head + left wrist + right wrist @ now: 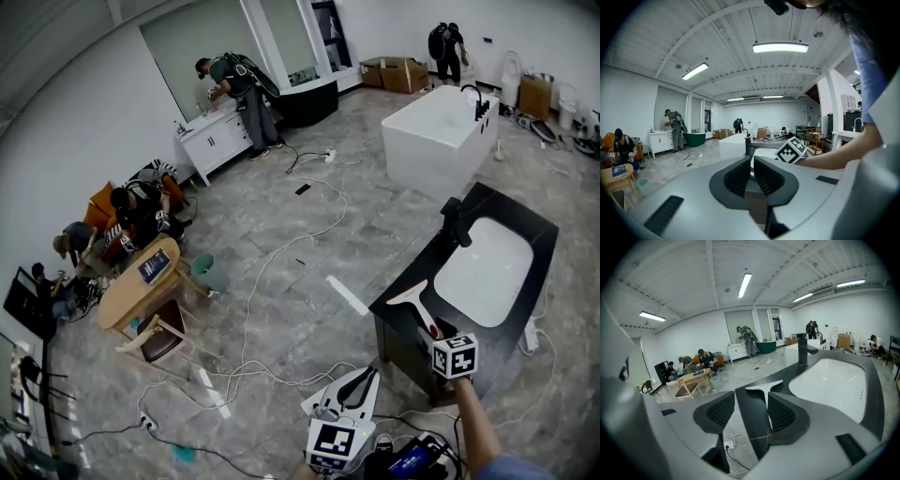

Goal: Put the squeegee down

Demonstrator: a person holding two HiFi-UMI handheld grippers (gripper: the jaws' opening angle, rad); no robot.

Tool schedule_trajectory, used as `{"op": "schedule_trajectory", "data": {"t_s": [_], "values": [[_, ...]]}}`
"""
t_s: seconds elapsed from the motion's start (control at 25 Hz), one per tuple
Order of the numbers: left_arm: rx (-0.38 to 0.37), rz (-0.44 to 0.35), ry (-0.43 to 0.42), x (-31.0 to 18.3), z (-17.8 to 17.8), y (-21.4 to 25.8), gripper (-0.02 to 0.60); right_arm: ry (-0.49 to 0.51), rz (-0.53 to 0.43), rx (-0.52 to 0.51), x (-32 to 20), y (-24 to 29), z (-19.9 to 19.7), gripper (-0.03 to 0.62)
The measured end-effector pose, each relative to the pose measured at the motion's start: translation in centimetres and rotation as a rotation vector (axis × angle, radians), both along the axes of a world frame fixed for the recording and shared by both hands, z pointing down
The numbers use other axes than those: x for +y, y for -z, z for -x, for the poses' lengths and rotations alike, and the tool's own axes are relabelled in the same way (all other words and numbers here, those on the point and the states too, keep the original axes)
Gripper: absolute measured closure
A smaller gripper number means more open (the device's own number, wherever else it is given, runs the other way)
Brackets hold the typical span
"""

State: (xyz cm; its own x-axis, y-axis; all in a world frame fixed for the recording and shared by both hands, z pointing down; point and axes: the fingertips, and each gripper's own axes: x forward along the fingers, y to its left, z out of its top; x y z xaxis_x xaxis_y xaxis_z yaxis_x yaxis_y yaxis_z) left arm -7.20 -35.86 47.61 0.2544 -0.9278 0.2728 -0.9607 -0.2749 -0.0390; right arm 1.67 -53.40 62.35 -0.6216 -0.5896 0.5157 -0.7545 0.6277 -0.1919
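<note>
The squeegee [419,307] lies flat on the black counter [525,221], left of the white basin [483,272]. Its white blade points away from me and its red handle toward me. My right gripper [439,339] hovers just above the handle end, open, with nothing pressed between its pads. In the right gripper view the squeegee [765,387] rests on the counter [750,427] beyond the spread jaws of the right gripper [751,412]. My left gripper [359,382] hangs off the counter's near left side. In its own view the left gripper [751,176] is shut and empty, with the right gripper's marker cube [791,151] ahead.
A black faucet [457,221] stands at the basin's far end. A white bathtub [441,136] stands beyond the counter. Cables [272,272] trail over the grey floor. A wooden table [141,281] and several people are at the left.
</note>
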Motion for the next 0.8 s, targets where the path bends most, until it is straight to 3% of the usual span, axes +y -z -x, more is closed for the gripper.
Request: {"op": "schedule_trajectory", "data": {"t_s": [0.4,0.8], "values": [[0.022,-0.046,-0.055,7.4,1.4,2.2,0.549,0.039,-0.047,-0.181,12.7,10.2,2.6,0.368],[0.024,-0.080,-0.039,19.3,6.1,2.4,0.548,0.033,-0.087,-0.258,28.4,14.2,7.2,0.430]]}}
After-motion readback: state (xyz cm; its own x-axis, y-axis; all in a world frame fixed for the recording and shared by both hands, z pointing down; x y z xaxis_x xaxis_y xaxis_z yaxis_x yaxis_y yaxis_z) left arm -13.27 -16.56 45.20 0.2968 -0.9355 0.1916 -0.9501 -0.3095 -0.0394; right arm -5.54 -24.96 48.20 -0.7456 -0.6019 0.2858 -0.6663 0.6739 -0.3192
